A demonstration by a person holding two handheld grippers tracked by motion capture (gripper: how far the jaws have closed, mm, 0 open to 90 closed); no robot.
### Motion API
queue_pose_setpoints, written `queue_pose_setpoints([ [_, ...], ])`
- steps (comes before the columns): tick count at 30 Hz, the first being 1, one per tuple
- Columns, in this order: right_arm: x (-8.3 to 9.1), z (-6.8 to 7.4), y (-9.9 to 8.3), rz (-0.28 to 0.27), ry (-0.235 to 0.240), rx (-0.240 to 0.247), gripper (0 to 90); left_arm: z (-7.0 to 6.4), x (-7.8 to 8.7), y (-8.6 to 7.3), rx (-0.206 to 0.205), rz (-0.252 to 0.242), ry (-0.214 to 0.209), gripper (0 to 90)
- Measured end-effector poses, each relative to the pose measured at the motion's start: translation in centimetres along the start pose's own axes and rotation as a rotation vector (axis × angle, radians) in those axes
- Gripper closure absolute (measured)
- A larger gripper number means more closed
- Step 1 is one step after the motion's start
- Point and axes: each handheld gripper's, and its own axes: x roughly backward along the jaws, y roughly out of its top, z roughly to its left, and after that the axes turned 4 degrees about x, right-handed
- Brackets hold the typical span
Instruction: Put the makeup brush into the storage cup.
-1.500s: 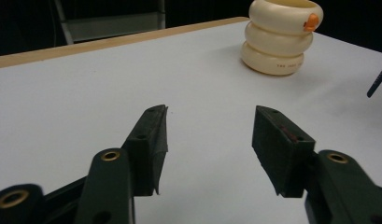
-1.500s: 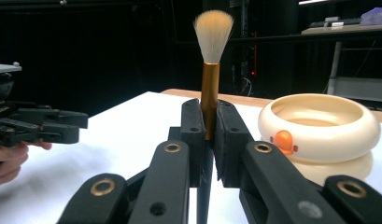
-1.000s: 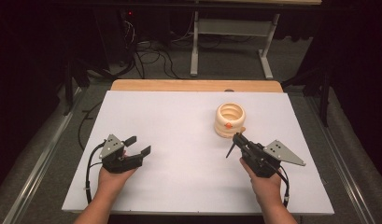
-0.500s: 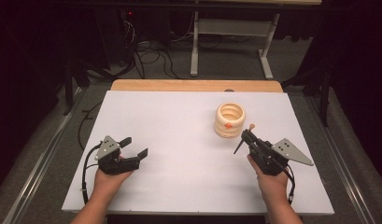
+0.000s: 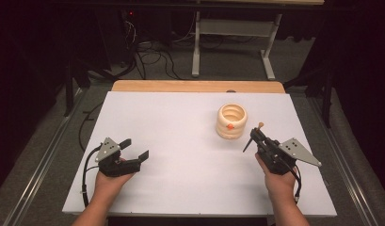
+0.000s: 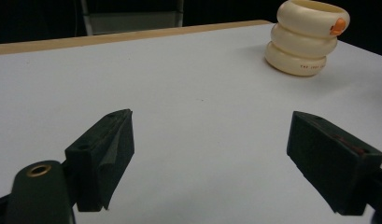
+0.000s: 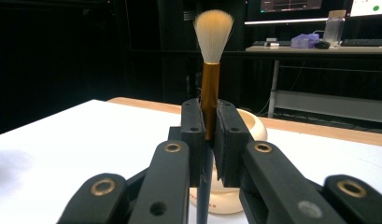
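I operate two hand-held grippers at a white table [image 5: 180,141]. My right gripper [image 5: 252,136] is at about 4 o'clock on the table in the high view. Its jaws are closed tightly on a small brush [image 7: 210,70]. In the right gripper view the brush stands upright between the two black pads [image 7: 193,130]. They clamp it on the golden ferrule, just under the pale bristles, which point up to 12 o'clock. The dark handle goes down below the pads. In the high view the bristle tip [image 5: 260,125] is lifted above the table, and the handle points down and toward 8 o'clock.

The cream ribbed holder [image 5: 231,121], which looks like three stacked rings, stands on the table at about 1 o'clock from the centre. It is near the brush, at 10 o'clock from my right gripper, and it does not touch the brush. There is a small orange spot [image 5: 230,126] on its side.

My left gripper [image 5: 135,149] is at about 8 o'clock on the table, well apart from the holder. Its jaws are wide open and they hold nothing. In the left gripper view I see bare white table between them, and the holder [image 6: 308,39] is far off at 1 o'clock.
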Motion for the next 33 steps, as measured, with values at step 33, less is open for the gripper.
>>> queue_pose_setpoints([
  [33, -1.3, -0.5, 1.5, 0.002, -0.051, -0.027, 85.8, -0.3, -0.4, 0.1, -0.012, 0.019, -0.034, 0.0],
])
